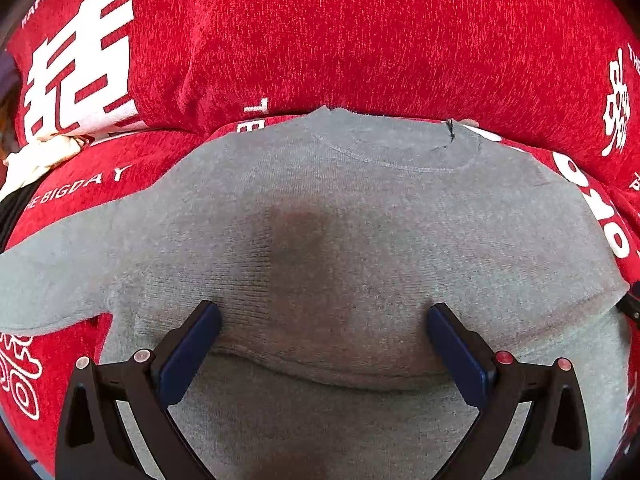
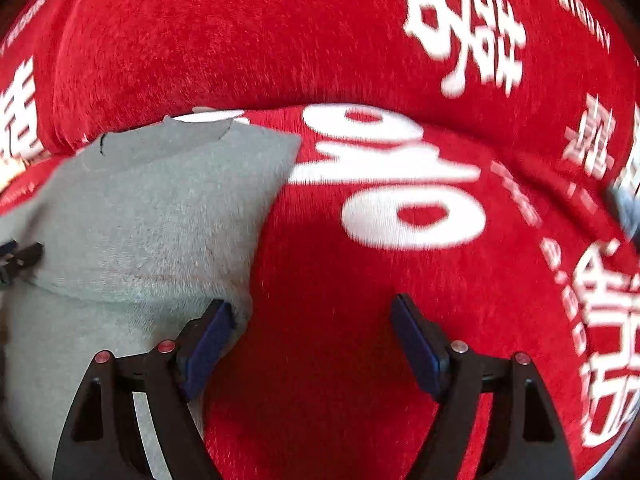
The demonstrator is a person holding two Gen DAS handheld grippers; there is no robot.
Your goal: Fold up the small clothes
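Note:
A small grey knit sweater [image 1: 360,208] lies flat on a red sofa seat, its collar [image 1: 400,148] toward the back cushion and one sleeve [image 1: 52,280] stretched out to the left. A fold edge crosses the sweater just beyond my left gripper [image 1: 324,316], which hangs open over the garment's middle with nothing between its pads. In the right wrist view the sweater [image 2: 160,216] fills the left side. My right gripper [image 2: 312,308] is open above bare red fabric, and its left fingertip [image 2: 222,316] sits at the sweater's right edge.
The red plush sofa cover [image 2: 340,280] carries white printed characters, and its back cushion [image 1: 360,40] rises right behind the collar. A crumpled white cloth [image 1: 36,156] lies at the far left of the seat. The left gripper's tip [image 2: 16,258] shows at the right view's edge.

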